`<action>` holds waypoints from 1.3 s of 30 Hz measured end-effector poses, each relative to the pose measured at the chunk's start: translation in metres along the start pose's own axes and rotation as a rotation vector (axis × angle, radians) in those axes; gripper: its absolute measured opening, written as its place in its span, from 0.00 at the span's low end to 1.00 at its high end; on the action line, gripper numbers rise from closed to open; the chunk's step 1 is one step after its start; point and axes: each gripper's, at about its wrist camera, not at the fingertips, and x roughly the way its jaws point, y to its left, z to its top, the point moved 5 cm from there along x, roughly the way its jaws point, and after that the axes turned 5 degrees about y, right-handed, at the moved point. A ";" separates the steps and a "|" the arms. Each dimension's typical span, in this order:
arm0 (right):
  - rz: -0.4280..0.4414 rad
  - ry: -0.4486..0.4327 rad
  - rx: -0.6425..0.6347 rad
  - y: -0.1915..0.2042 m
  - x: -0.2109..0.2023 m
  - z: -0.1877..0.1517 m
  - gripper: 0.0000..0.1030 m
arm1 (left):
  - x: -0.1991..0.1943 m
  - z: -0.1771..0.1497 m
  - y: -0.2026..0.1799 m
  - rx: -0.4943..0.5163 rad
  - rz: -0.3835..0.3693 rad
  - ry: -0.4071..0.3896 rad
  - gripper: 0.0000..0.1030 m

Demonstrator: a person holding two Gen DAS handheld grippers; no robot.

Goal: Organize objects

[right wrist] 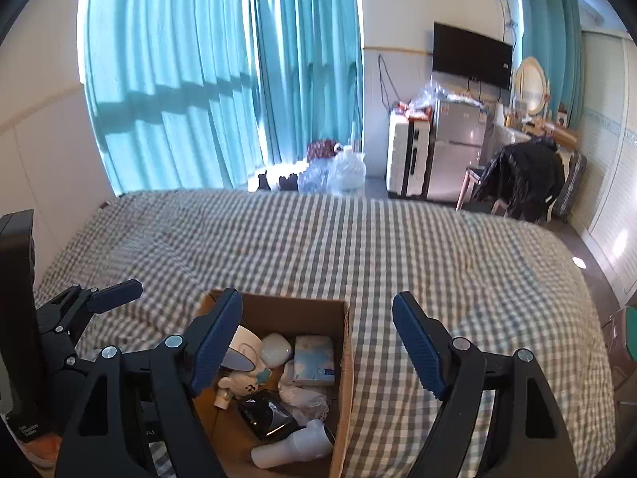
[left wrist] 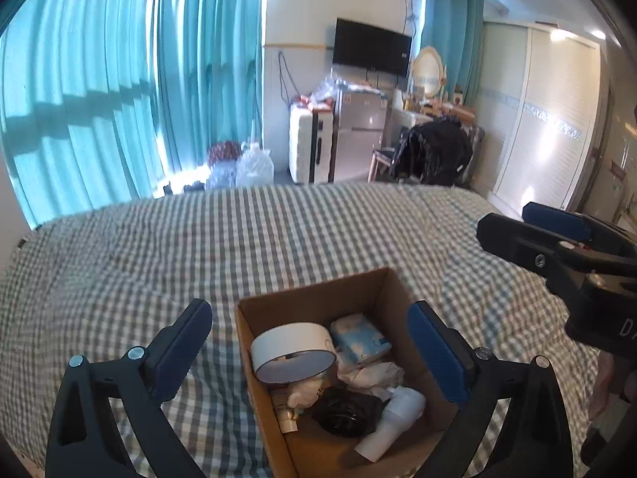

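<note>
- Left wrist view: the cardboard box [left wrist: 318,302] sits on the checked bedspread [left wrist: 199,239], at its near edge, and serves as the landmark here.
- The left gripper [left wrist: 310,342] has its fingers spread wide with nothing between the pads; one finger is outside the box's left wall, the other over its right wall.
- Inside the box, a white cylindrical lampshade-like drum [left wrist: 292,352] lies tilted toward the left wall.
- Just right of it, toward the box's far corner, lies a blue-and-white tissue pack [left wrist: 360,338].
- Crumpled white cloth [left wrist: 374,374] sits at the box's middle, a black pouch [left wrist: 344,410] nearer the camera, and a white handheld device [left wrist: 392,422] lies slanted at the near right corner.
- The right gripper [left wrist: 513,225] hangs well to the right of the box, above the bedspread.
- Right wrist view: the same cardboard box [right wrist: 346,350] lies left of centre; the right gripper [right wrist: 318,338] is spread and empty, its left finger over the box's left part, its right finger over bare bedspread [right wrist: 438,247].
- In the box a small white figurine [right wrist: 243,386] shows beside the tissue pack [right wrist: 314,360].
- The left gripper [right wrist: 119,292] sits left of the box.
</note>
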 end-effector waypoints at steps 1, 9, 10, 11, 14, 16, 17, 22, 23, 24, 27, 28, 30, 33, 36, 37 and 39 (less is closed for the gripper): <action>-0.008 -0.025 -0.004 0.001 -0.016 0.004 0.78 | -0.015 0.002 -0.002 0.005 0.003 -0.022 0.98; -0.049 -0.191 -0.035 0.013 -0.140 0.019 0.87 | -0.115 0.035 -0.017 0.031 0.027 -0.172 0.99; -0.061 -0.217 -0.039 0.014 -0.156 0.019 0.90 | -0.130 0.037 -0.019 0.035 0.033 -0.201 1.00; -0.071 -0.233 -0.043 0.014 -0.169 0.019 0.91 | -0.145 0.039 -0.020 0.039 0.037 -0.231 1.00; -0.107 -0.278 -0.055 0.017 -0.202 0.012 0.94 | -0.179 0.038 -0.022 0.053 0.044 -0.284 1.00; -0.120 -0.298 -0.059 0.020 -0.216 0.003 0.96 | -0.197 0.030 -0.023 0.073 0.077 -0.306 1.00; -0.123 -0.313 -0.057 0.017 -0.222 -0.003 0.97 | -0.204 0.022 -0.022 0.074 0.096 -0.322 1.00; -0.154 -0.321 -0.005 0.014 -0.226 -0.060 0.99 | -0.220 -0.027 -0.013 0.023 0.095 -0.369 1.00; -0.153 -0.323 0.008 0.014 -0.222 -0.076 0.99 | -0.221 -0.039 -0.012 0.022 0.102 -0.369 1.00; -0.153 -0.328 0.016 0.015 -0.218 -0.091 0.99 | -0.223 -0.050 -0.010 0.016 0.116 -0.380 1.00; -0.164 -0.326 0.036 0.016 -0.200 -0.135 1.00 | -0.228 -0.087 -0.004 -0.002 0.178 -0.434 1.00; -0.165 -0.319 0.045 0.016 -0.193 -0.147 1.00 | -0.226 -0.097 -0.003 -0.004 0.203 -0.441 1.00; -0.134 -0.311 0.054 0.019 -0.180 -0.161 1.00 | -0.219 -0.113 -0.004 -0.021 0.192 -0.444 1.00; -0.128 -0.296 0.026 0.026 -0.166 -0.166 1.00 | -0.204 -0.129 0.002 -0.080 0.201 -0.428 1.00; -0.118 -0.301 0.028 0.029 -0.159 -0.171 1.00 | -0.189 -0.140 0.014 -0.114 0.236 -0.406 1.00; -0.108 -0.311 0.034 0.028 -0.159 -0.172 1.00 | -0.183 -0.143 0.018 -0.122 0.250 -0.390 1.00; -0.103 -0.298 0.037 0.028 -0.152 -0.173 1.00 | -0.176 -0.147 0.023 -0.142 0.244 -0.357 1.00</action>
